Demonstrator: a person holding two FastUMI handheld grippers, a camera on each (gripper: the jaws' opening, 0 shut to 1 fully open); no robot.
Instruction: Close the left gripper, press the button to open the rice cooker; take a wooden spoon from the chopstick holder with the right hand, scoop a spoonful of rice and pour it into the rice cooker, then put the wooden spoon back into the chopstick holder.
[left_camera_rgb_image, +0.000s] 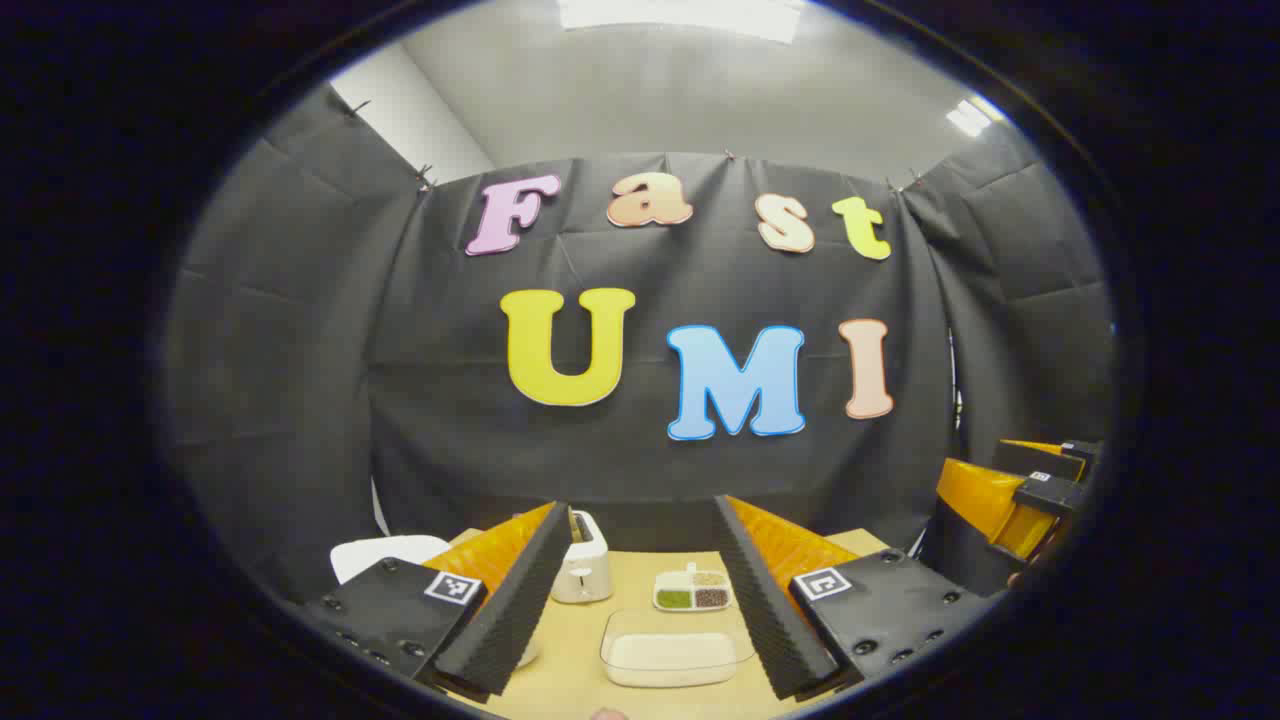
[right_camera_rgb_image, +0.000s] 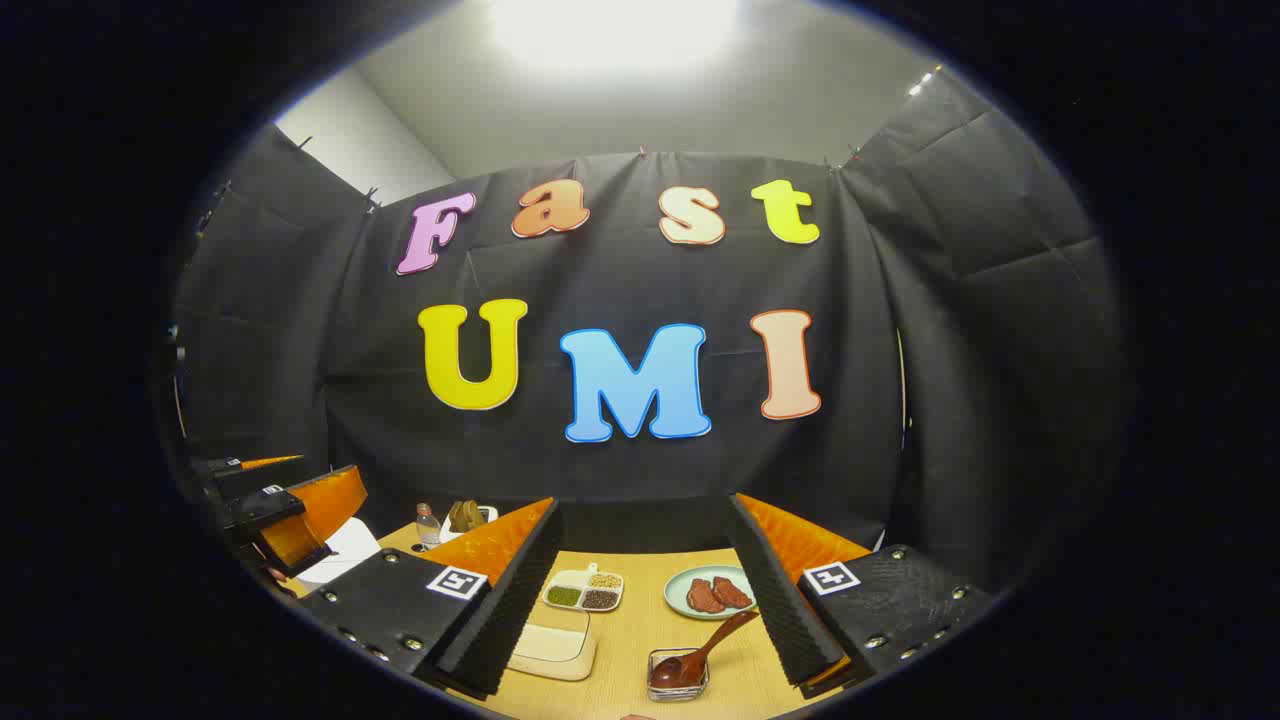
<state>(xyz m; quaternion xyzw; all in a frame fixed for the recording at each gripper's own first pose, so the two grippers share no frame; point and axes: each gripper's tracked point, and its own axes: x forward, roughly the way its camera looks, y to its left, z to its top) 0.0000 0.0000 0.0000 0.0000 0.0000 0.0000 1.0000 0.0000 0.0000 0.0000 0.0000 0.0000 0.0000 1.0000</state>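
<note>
Rice tray (left_camera_rgb_image: 668, 658), clear with pale grains, sits on the wooden table (left_camera_rgb_image: 570, 660) low in the left gripper view, between the fingers of the left gripper (left_camera_rgb_image: 640, 600), which stands wide apart and holds nothing, well above the table. Same tray (right_camera_rgb_image: 552, 648) shows in the right gripper view, partly hidden behind the right gripper's own left finger. Wooden spoon (right_camera_rgb_image: 705, 648) leans in a small clear holder (right_camera_rgb_image: 678, 675) near the table's front edge, handle tilted up toward the right, between the fingers of the right gripper (right_camera_rgb_image: 645, 600); that gripper is also spread wide, empty, not touching the spoon. Divided dish (left_camera_rgb_image: 691, 592) of green, dark and tan grains lies just behind the rice tray. White appliance (left_camera_rgb_image: 583, 572) stands left of that dish, partly cut off by the left finger; cannot tell what it is. White rounded object (left_camera_rgb_image: 385, 552) at far left, mostly hidden behind the gripper body. Plate (right_camera_rgb_image: 708, 592) with two reddish-brown pieces lies behind the spoon holder. Small bottle (right_camera_rgb_image: 427, 526) and a white container with brown items (right_camera_rgb_image: 466, 516) stand at the back left of the table. Other gripper appears at each view's edge, held off to the side.
</note>
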